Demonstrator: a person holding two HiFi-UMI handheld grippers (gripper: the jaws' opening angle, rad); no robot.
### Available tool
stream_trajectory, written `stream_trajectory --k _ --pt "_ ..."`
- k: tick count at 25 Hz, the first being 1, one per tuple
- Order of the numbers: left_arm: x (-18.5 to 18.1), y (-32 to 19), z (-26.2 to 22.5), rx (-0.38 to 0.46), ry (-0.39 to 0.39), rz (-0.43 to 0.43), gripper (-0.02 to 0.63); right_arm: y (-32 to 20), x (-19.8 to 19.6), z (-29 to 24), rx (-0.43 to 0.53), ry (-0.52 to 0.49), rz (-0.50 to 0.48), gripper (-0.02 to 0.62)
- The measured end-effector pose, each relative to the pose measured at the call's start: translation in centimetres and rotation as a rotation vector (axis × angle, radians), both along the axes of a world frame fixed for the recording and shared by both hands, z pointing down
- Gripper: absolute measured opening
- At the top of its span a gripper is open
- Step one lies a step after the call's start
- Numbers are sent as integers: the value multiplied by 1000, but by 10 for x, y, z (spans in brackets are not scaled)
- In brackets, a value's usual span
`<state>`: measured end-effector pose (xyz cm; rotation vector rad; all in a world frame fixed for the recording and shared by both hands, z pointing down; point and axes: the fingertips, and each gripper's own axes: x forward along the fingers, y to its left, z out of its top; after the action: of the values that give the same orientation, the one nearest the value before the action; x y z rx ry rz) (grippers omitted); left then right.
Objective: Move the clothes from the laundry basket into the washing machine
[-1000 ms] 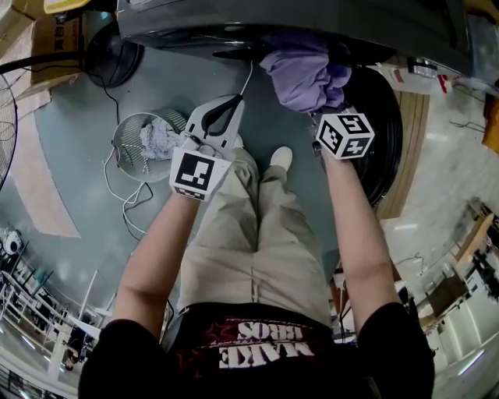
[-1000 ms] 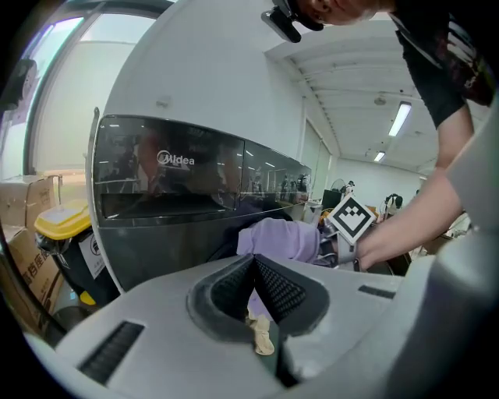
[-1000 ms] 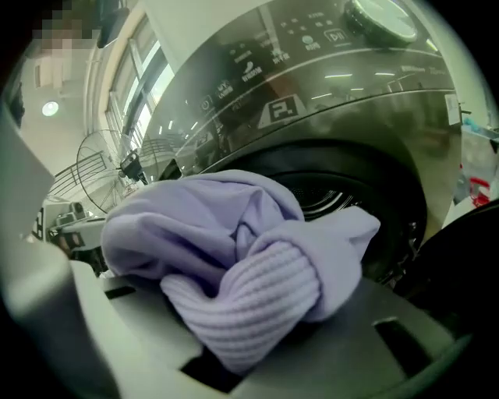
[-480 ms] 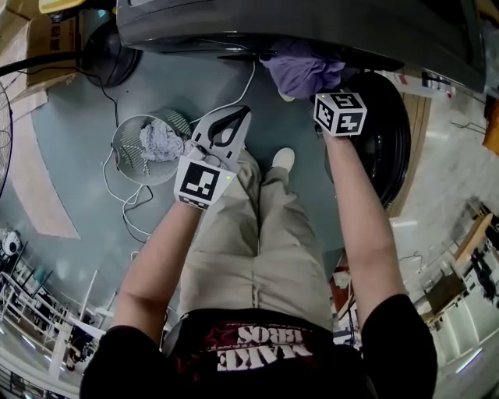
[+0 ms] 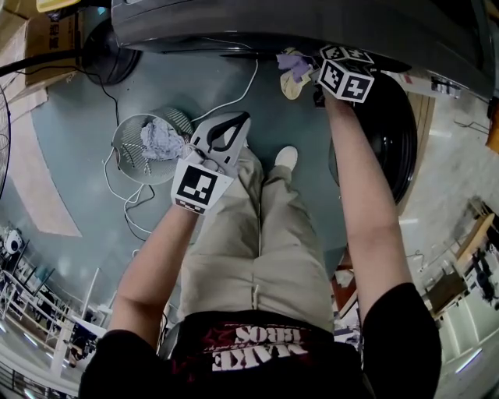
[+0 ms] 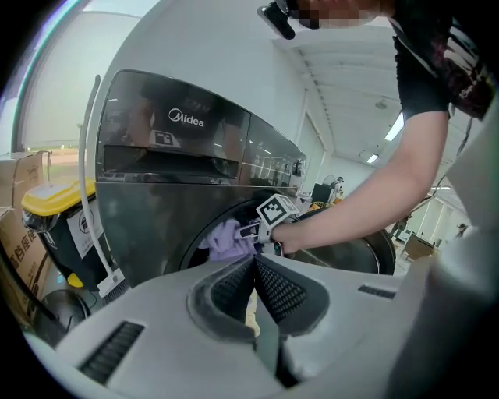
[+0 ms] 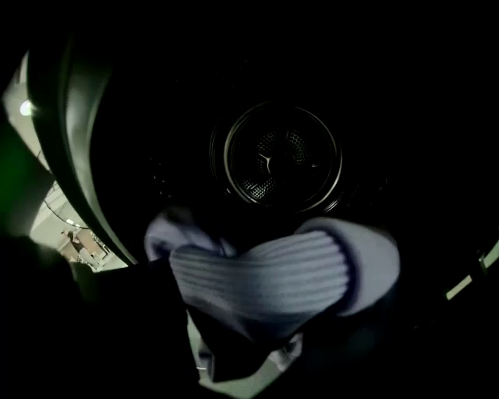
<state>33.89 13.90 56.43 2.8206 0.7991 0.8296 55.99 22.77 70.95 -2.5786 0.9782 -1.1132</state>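
Note:
The dark grey washing machine (image 5: pixel 234 23) stands in front of me with its round door (image 5: pixel 382 132) swung open. My right gripper (image 5: pixel 316 61) reaches into the drum mouth, and its jaws are opening. The purple garment (image 5: pixel 295 64) lies loosely across them, its ribbed cuff (image 7: pixel 265 277) draped in front of the dark drum back (image 7: pixel 273 156). The left gripper view shows that garment (image 6: pixel 226 238) at the opening. My left gripper (image 5: pixel 228 128) hangs shut and empty over my left leg. The wire laundry basket (image 5: pixel 129 160) sits on the floor at left, holding a pale cloth (image 5: pixel 160 139).
A white cable (image 5: pixel 242 93) runs across the floor from the machine toward the basket. A floor fan (image 5: pixel 109 47) and a cardboard box (image 5: pixel 47 35) stand at the far left. A yellow-lidded bin (image 6: pixel 51 203) is beside the machine. My legs (image 5: pixel 257 234) are below the grippers.
My right gripper has pushed forward into the drum opening with the purple garment, so most of the garment is now hidden under the machine's top. The left gripper has barely shifted.

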Motion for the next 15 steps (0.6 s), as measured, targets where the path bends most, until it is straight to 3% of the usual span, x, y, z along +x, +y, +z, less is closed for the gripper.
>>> stream_trajectory --k 2,5,9,12,15 --pt "-4 2 3 -5 -13 4 5 0 9 -4 12 27 12 449" --pt "-9 8 5 -13 -32 9 5 2 6 -11 -9 75 -13 453" --pt "-9 19 4 -34 -35 12 5 9 -14 -10 -29 69 -58 447" --pt "-4 25 -2 -35 -18 14 5 15 -30 -17 -56 88 -96 363" --pt "1 28 -7 -37 -3 2 5 23 -41 -27 -85 119 -110 206"
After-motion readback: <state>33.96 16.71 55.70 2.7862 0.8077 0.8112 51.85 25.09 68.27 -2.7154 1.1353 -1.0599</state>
